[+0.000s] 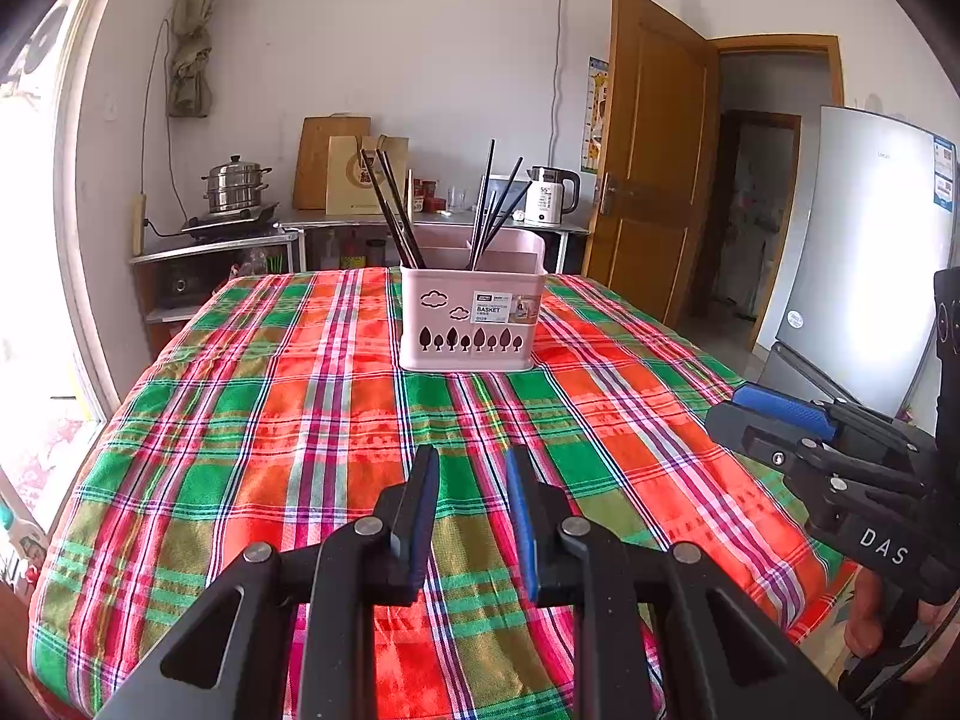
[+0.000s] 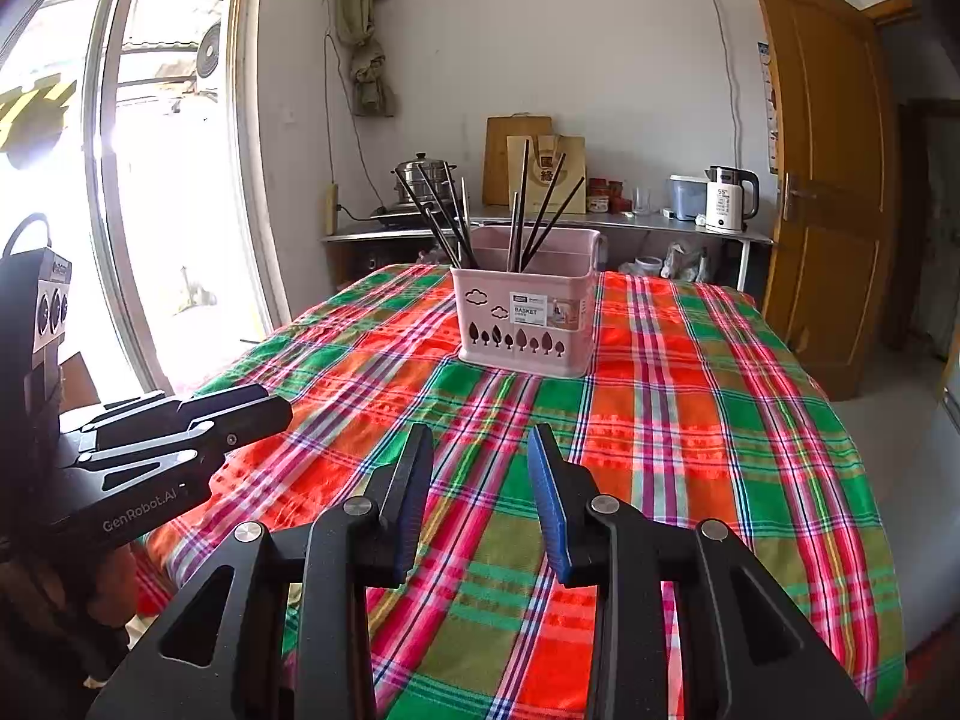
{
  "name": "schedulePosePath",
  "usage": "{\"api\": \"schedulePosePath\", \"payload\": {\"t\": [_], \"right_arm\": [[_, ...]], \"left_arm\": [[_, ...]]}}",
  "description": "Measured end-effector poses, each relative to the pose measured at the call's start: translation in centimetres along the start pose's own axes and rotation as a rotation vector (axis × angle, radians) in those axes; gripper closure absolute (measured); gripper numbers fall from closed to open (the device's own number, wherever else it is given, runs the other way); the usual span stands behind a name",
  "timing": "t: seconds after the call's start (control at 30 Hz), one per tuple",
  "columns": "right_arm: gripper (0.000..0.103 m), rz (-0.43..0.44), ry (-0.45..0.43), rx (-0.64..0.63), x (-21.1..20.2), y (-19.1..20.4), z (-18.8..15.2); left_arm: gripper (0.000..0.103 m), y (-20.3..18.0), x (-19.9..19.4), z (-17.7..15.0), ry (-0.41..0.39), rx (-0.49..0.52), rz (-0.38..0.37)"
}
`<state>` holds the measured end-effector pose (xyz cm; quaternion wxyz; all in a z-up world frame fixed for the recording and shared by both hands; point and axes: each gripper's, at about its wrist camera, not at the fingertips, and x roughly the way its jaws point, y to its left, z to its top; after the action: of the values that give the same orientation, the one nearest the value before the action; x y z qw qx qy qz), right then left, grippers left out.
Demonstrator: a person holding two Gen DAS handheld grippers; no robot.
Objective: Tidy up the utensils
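A pink utensil basket (image 1: 471, 318) stands upright on the plaid tablecloth (image 1: 336, 420) toward the far side; it also shows in the right wrist view (image 2: 528, 318). Dark chopsticks (image 1: 393, 213) lean in its left compartment and more chopsticks (image 1: 495, 210) in its right one, also visible in the right wrist view (image 2: 540, 210). My left gripper (image 1: 471, 459) is open and empty, low over the near part of the table. My right gripper (image 2: 480, 438) is open and empty, beside the left one, and shows at the right in the left wrist view (image 1: 774, 414).
A counter (image 2: 540, 222) behind the table holds a steamer pot (image 1: 234, 186), a cutting board, a paper bag and a white kettle (image 1: 549, 195). A wooden door (image 1: 654, 168) and a fridge (image 1: 870, 252) stand to the right. A bright window (image 2: 156, 150) is on the left.
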<state>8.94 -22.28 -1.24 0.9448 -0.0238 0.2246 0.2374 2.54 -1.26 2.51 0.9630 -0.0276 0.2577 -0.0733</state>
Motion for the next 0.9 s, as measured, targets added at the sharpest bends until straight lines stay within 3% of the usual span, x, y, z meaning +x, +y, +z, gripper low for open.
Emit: {"api": "schedulePosePath", "payload": {"t": [0.9], "right_arm": [[0.069,-0.002,0.006,-0.003,0.06,0.31,-0.05]], "left_arm": [[0.081,0.1,0.05,-0.4,0.011,-0.008,0.011]]}}
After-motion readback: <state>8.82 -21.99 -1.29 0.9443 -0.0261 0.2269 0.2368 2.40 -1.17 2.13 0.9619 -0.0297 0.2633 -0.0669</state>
